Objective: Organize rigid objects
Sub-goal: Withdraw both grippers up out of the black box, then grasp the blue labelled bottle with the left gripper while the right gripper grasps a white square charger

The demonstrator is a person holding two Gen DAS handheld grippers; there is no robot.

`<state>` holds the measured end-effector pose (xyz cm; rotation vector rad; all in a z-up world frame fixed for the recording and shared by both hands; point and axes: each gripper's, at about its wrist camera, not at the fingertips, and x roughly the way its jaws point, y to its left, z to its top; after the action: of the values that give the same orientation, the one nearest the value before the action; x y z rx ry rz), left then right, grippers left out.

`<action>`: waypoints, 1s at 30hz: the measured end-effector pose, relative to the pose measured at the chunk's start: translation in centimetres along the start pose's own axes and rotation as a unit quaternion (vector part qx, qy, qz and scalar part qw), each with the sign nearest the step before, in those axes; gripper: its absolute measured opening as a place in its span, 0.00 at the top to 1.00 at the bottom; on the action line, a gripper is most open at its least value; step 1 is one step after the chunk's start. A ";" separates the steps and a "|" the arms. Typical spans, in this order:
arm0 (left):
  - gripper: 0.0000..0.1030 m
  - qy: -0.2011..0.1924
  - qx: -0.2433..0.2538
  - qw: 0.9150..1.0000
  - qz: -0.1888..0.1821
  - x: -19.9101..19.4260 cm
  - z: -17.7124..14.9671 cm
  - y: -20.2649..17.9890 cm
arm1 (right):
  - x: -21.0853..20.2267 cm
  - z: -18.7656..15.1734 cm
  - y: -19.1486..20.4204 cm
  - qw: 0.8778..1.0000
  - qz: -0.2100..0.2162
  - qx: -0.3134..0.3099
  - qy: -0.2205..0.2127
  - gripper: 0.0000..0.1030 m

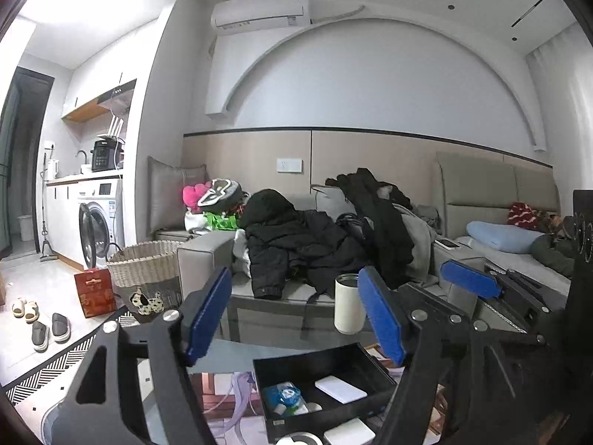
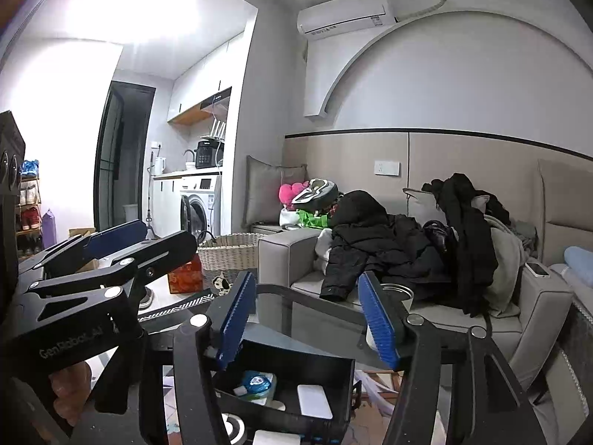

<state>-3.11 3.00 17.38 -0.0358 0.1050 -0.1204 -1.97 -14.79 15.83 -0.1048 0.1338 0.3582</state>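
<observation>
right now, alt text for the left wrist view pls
The left gripper hangs open and empty above a black box holding small items on a glass table, a white cup beyond it. Behind is a clothes-heaped sofa.

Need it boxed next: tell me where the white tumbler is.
The white tumbler stands on the glass table, beyond the black box, in front of the sofa; in the right wrist view, a blue pad half hides it.

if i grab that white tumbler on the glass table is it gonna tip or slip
The white tumbler stands tall and narrow on the glass table, so a push near its top would probably tip it. Its smooth, rigid-looking wall may slip between the fingers. Once on its side, the round body would likely roll.
</observation>
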 end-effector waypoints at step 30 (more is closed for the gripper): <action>0.32 0.330 -0.017 0.943 0.030 8.8 -11.7 2.3 | 7.3 -9.9 -6.8 0.959 -0.026 0.049 0.279 0.42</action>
<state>4.56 3.88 4.74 -0.0260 0.7798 -0.0653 6.12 -19.90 5.49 -0.1094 0.7058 0.2603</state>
